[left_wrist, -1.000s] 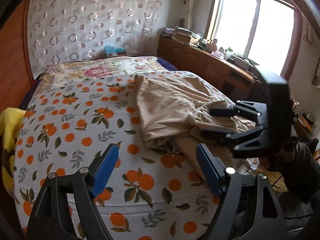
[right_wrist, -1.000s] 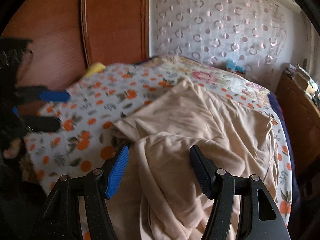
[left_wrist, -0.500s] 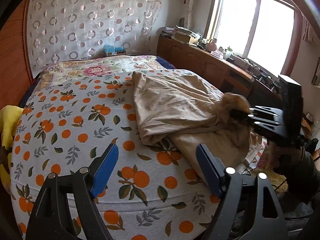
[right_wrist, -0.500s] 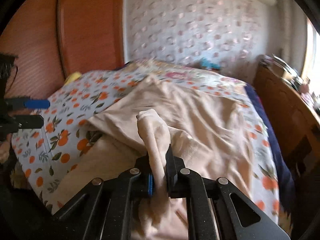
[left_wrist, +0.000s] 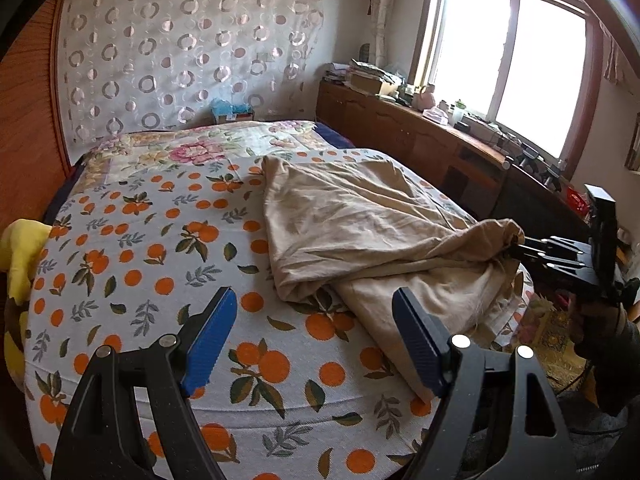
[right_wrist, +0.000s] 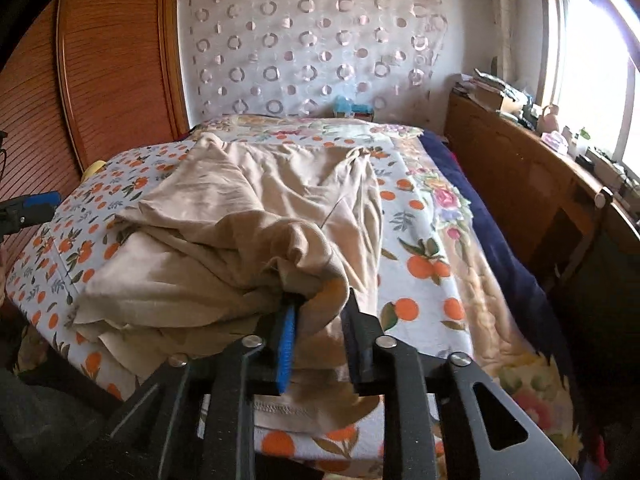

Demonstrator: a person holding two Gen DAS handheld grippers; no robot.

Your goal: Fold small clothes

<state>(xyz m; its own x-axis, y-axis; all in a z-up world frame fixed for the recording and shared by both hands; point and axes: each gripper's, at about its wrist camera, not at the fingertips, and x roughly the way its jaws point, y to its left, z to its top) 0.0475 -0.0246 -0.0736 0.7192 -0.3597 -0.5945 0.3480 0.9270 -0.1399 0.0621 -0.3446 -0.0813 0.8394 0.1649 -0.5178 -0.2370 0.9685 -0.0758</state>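
A beige garment (left_wrist: pixel 360 220) lies crumpled on the right half of the orange-print bedspread (left_wrist: pixel 140 260). Its near edge is bunched up and raised at my right gripper (left_wrist: pixel 516 246), by the bed's right side. In the right wrist view that bunch of the garment (right_wrist: pixel 240 200) sits loosely between the jaws of the right gripper (right_wrist: pixel 320 298), which are opening; the fabric drapes over the blue left pad (right_wrist: pixel 286 340). My left gripper (left_wrist: pixel 314 294) hovers open over the bed's near edge, just short of the garment, with nothing between its fingers.
A yellow soft item (left_wrist: pixel 20 256) lies at the bed's left edge. A long wooden cabinet (left_wrist: pixel 440 148) with clutter runs under the window on the right. A wooden wardrobe (right_wrist: pixel 100 80) stands to the left of the bed. A person's sleeved hand (left_wrist: pixel 600 320) holds the right gripper.
The right gripper shut on a fold of the garment, dragged it toward the bed's right edge, then parted its jaws. The left gripper stayed where it was.
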